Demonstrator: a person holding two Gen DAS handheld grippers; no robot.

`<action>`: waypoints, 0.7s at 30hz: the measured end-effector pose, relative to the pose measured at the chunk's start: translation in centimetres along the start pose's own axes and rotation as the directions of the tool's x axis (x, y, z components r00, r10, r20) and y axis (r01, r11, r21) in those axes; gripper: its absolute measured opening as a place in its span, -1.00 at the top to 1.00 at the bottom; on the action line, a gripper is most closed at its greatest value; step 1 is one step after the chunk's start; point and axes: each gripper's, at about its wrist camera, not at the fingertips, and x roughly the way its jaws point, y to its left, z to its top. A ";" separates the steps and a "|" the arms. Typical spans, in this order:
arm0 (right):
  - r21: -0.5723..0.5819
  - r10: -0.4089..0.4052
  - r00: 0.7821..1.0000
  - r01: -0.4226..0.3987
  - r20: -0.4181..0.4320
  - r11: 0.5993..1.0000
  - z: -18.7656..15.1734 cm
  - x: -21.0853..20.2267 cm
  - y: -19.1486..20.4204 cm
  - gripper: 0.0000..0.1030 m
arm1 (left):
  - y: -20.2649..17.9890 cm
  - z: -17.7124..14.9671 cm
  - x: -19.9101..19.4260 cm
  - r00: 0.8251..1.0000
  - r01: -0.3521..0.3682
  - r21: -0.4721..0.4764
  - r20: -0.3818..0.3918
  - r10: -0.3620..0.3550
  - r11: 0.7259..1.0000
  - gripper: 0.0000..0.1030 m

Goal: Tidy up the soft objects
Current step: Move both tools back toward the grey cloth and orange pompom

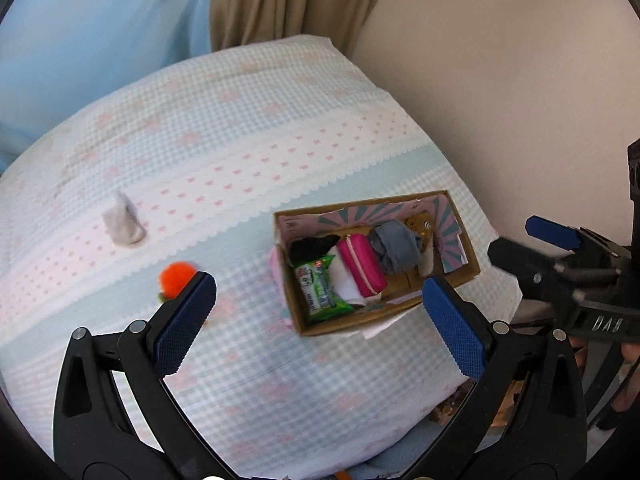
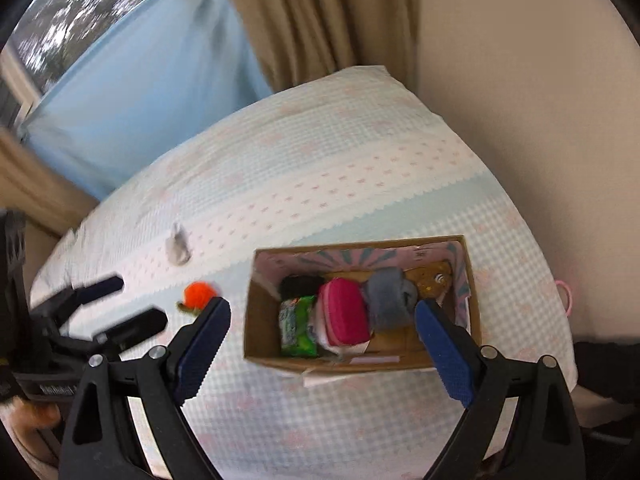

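A cardboard box (image 1: 468, 268) (image 2: 256, 316) sits on the bed and holds a green wipes pack (image 1: 320, 292) (image 2: 298, 326), a pink pouch (image 1: 362, 266) (image 2: 346, 312), a grey cloth (image 1: 396, 250) (image 2: 390, 298), a black item (image 1: 310, 246) and a brown toy (image 1: 418, 226). An orange pom-pom toy (image 1: 174, 278) (image 2: 198, 294) and a grey sock (image 1: 122, 224) (image 2: 178, 246) lie loose on the bed left of the box. My left gripper (image 1: 320, 324) is open and empty above the bed. My right gripper (image 2: 322, 344) is open and empty above the box.
The bed (image 1: 240, 152) (image 2: 340, 168) has a pale blue and pink checked cover. A beige wall (image 1: 520, 80) is at the right, with a tan curtain (image 1: 288, 0) and blue drape (image 2: 140, 80) behind. The other gripper shows in each view, the right one (image 1: 560, 256) and the left one (image 2: 100, 312).
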 end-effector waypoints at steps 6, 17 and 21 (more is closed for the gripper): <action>-0.061 0.017 0.992 -0.009 0.125 0.998 -1.4 -2.5 5.8 -0.79 | 3.6 -2.3 -4.9 0.998 -0.035 0.003 0.053 0.035 0.999 -0.99; -0.078 0.051 0.970 -0.033 0.236 0.996 -4.2 -3.8 15.1 -0.79 | 14.0 -6.4 -11.1 0.982 -0.070 -0.074 0.172 0.082 0.995 -0.99; -0.105 0.013 0.973 0.011 0.229 0.994 -5.3 -3.0 18.4 -0.79 | 18.0 -7.6 -12.4 0.979 -0.080 -0.071 0.184 0.092 0.994 -0.99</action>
